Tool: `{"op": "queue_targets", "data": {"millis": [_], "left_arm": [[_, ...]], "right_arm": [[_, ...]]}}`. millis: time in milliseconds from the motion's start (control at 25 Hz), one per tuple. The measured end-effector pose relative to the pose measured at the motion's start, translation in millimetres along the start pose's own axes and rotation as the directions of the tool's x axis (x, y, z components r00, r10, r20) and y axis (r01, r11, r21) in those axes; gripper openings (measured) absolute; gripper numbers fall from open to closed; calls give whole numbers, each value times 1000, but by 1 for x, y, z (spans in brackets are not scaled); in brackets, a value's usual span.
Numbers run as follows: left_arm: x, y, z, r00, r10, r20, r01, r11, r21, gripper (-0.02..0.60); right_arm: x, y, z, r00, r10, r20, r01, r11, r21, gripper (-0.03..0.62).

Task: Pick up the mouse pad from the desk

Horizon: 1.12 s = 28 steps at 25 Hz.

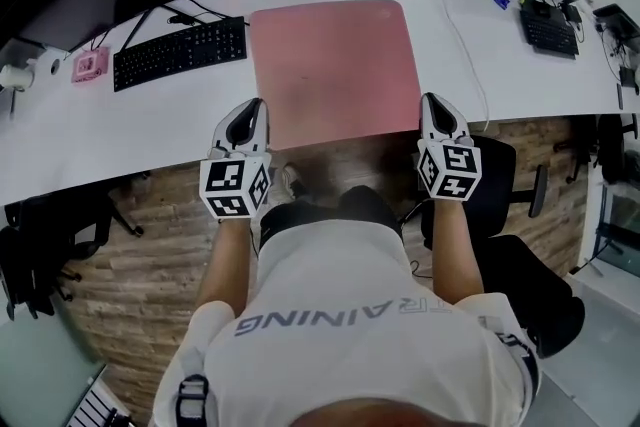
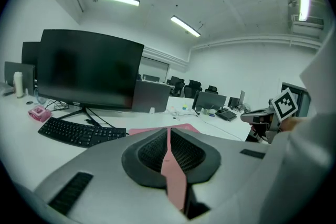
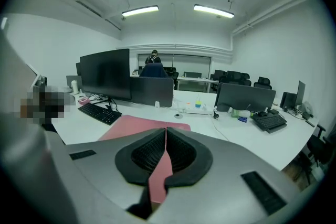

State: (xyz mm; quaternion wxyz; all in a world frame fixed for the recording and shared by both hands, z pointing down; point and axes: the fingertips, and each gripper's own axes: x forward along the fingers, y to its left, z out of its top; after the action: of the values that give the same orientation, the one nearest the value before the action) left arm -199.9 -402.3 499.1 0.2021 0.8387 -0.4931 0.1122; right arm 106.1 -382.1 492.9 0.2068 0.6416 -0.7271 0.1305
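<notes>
One pink mouse pad (image 1: 335, 65) lies flat on the white desk (image 1: 130, 130). Its sides are square with the desk's front edge, and its near edge reaches that edge. It looks about as deep as wide (I cannot tell which way its long axis runs). Two grippers point toward it: the left gripper (image 1: 256, 107) at its near left edge, the right gripper (image 1: 431, 101) just beside its near right corner. Both have their jaws closed together with nothing between them. There are two black keyboards, one (image 1: 180, 53) just left of the pad and one (image 1: 548, 30) well to its right.
</notes>
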Motion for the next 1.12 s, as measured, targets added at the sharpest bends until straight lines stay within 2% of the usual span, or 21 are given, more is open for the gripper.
{"op": "queue_targets", "data": {"millis": [200, 520, 560, 600, 640, 680, 840, 920, 1120], "left_arm": [[18, 9, -7, 999, 17, -27, -18, 999, -48, 40], [58, 8, -20, 990, 81, -112, -88, 995, -56, 43], [65, 7, -26, 988, 79, -132, -87, 994, -60, 76], [72, 5, -33, 985, 73, -159, -84, 994, -66, 157], [80, 5, -41, 980, 69, -187, -84, 994, -74, 202], [88, 5, -49, 975, 71, -212, -89, 993, -78, 227], [114, 15, -86, 947, 105, -302, -136, 987, -84, 297], [124, 22, -107, 930, 112, -351, -153, 984, -89, 313], [140, 45, -151, 878, 173, -446, -238, 967, -93, 343]], "right_arm": [[25, -5, -3, 999, 19, -29, -19, 1000, 1, 25], [85, -46, -26, 992, 56, -109, -52, 998, 43, 26], [93, -52, -32, 991, 57, -122, -51, 997, 50, 26], [102, -57, -39, 988, 62, -139, -54, 997, 59, 29], [110, -61, -47, 985, 70, -160, -60, 996, 67, 46], [119, -65, -57, 979, 81, -186, -69, 995, 72, 90], [148, -73, -101, 949, 118, -294, -101, 992, 71, 201], [160, -74, -119, 935, 130, -329, -110, 991, 78, 264], [183, -66, -158, 894, 181, -409, -150, 983, 108, 338]]}}
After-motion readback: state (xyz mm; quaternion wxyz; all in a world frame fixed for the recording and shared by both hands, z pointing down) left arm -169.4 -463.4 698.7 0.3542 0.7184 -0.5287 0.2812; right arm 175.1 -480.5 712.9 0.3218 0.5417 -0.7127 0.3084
